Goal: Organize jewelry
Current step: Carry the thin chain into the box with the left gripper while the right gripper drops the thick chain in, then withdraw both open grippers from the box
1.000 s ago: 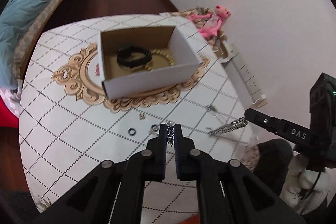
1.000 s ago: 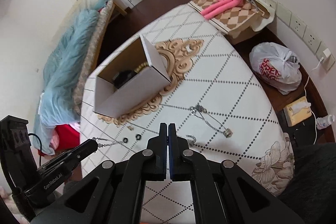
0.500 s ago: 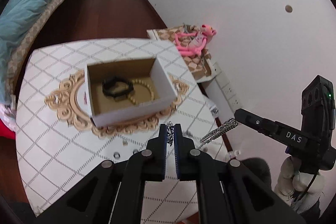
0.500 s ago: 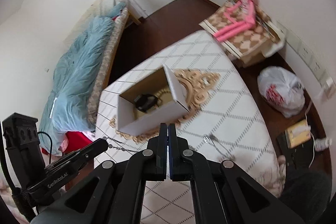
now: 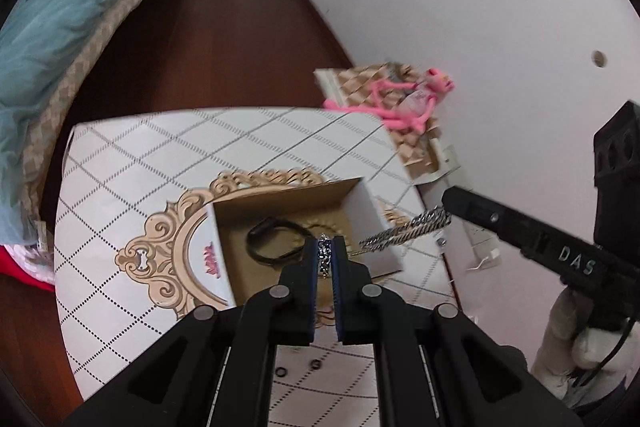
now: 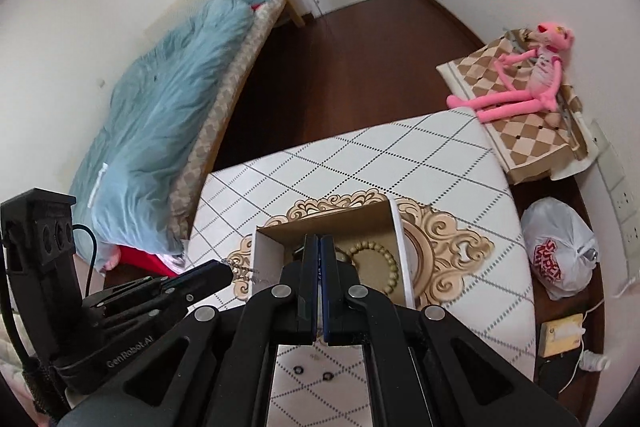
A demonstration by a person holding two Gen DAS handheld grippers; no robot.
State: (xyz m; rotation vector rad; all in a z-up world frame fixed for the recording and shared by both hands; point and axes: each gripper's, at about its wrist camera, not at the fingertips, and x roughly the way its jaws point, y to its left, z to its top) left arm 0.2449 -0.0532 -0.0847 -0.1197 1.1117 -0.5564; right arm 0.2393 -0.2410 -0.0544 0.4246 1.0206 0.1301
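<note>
Two pieces already lie in the open white cardboard box (image 5: 304, 227) at the centre of the frame: a black band (image 5: 276, 241) and a ring of pale yellow beads (image 6: 374, 259). A third, the silver link chain (image 5: 404, 231), hangs stretched above the box, one end clamped between the fingers of the left gripper (image 5: 325, 255) and the other end pinched by the closed fingers of the right gripper (image 5: 450, 207) at centre right. Likely left to do: lowering the chain in, then collecting the two small dark rings (image 5: 298, 367) on the white diamond-patterned tabletop (image 5: 132, 187) at the bottom of the frame. The box walls stand upright with an open top, so there is room overhead; the tabletop's right edge lies near the box.
</note>
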